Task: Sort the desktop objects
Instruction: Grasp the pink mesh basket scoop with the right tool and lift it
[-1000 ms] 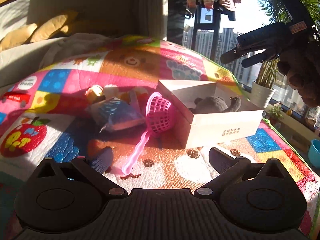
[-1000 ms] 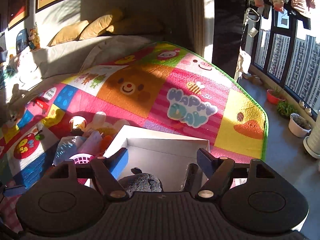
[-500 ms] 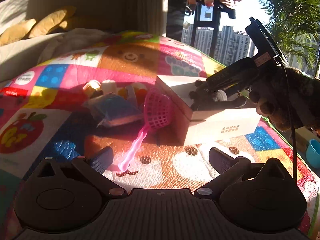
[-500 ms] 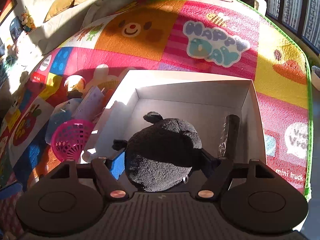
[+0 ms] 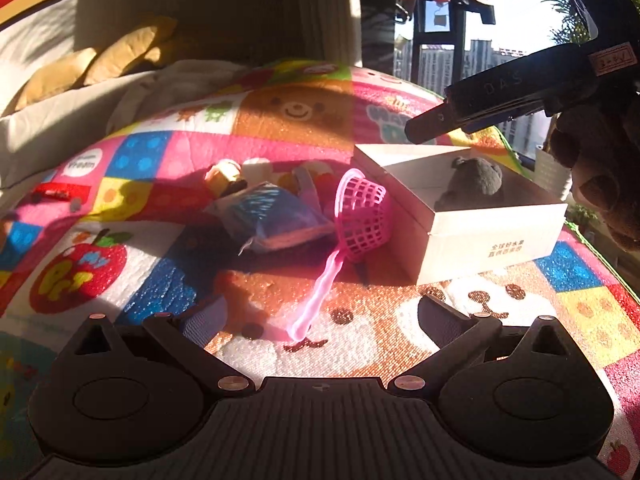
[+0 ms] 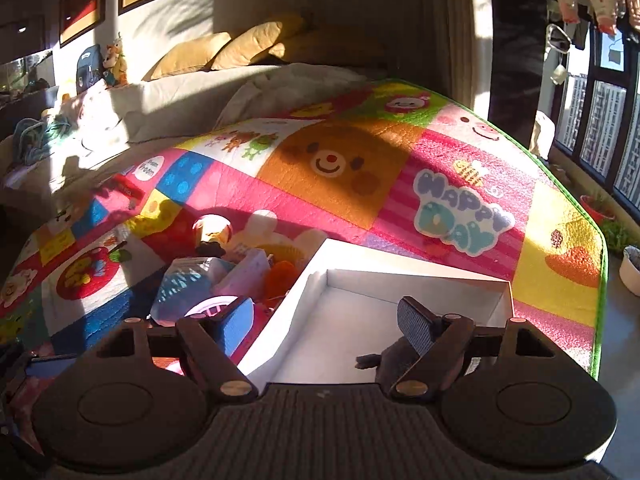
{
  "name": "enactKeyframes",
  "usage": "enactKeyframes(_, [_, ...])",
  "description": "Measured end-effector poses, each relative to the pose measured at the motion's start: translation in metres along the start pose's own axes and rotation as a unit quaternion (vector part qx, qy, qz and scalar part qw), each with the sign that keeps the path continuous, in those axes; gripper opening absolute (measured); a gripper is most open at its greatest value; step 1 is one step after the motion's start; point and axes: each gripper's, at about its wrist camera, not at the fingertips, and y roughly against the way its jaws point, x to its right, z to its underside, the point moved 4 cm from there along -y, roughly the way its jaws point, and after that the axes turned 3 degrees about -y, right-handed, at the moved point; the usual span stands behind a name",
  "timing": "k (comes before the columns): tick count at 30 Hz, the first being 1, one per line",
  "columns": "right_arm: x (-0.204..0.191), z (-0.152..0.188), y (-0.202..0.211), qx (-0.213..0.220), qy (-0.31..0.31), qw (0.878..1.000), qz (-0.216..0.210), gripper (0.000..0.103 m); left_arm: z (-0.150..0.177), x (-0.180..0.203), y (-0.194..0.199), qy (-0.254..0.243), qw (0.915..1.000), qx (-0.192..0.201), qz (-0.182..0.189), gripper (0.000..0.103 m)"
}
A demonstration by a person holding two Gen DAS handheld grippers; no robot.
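A white box [image 5: 492, 236] stands on the colourful mat, with a grey plush toy [image 5: 476, 184] lying inside. In the right wrist view the box [image 6: 340, 320] sits just below and the plush [image 6: 384, 360] peeks out by the right finger. My right gripper [image 6: 326, 320] is open and empty above the box; it shows in the left wrist view [image 5: 432, 124] too. My left gripper [image 5: 320, 316] is open and empty, low over the mat near the handle of a pink net scoop [image 5: 360, 216]. A blue packet [image 5: 272, 216] and small toys [image 5: 224, 176] lie left of the box.
Yellow pillows [image 6: 240, 48] and a white duvet [image 6: 280, 88] lie at the far end. Windows and potted plants [image 6: 600, 208] are on the right, past the mat's green edge [image 6: 600, 280]. Orange toys [image 6: 280, 276] sit beside the box.
My right gripper dipped into the box around the grey plush, then rose back above it, open and empty. The plush stays in the box. The left gripper has barely moved.
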Motion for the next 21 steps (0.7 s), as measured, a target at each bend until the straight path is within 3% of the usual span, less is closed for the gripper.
enactKeyframes(5, [-0.046, 0.006, -0.04, -0.022, 0.039, 0.999, -0.021, 0.081, 0.0, -0.024, 0.011, 0.005, 0.9996, 0.001, -0.028, 0.103])
enactKeyframes(9, [-0.066, 0.022, -0.063, -0.033, 0.085, 0.996, 0.012, 0.08, 0.002, -0.047, 0.019, 0.019, 0.9985, 0.002, -0.052, 0.103])
enactKeyframes(10, [-0.068, 0.026, -0.065, -0.034, 0.098, 0.994, 0.02, 0.066, 0.002, -0.051, 0.02, 0.025, 0.9981, 0.001, -0.056, 0.103])
enactKeyframes(12, [-0.072, 0.033, -0.055, -0.024, 0.11, 0.993, 0.03, 0.063, 0.002, -0.063, 0.022, 0.041, 0.9968, 0.003, -0.068, 0.103])
enactKeyframes(15, [-0.078, 0.046, -0.022, -0.017, 0.106, 0.994, -0.009, 0.063, 0.0, -0.071, 0.024, 0.059, 0.9954, 0.006, -0.075, 0.103])
enactKeyframes(18, [-0.077, 0.071, 0.019, -0.018, 0.099, 0.994, -0.041, 0.063, -0.002, -0.066, 0.025, 0.06, 0.996, 0.007, -0.065, 0.103])
enactKeyframes(21, [-0.059, 0.094, 0.054, -0.019, 0.077, 0.996, -0.041, 0.063, -0.005, -0.052, 0.023, 0.044, 0.9979, 0.008, -0.048, 0.103])
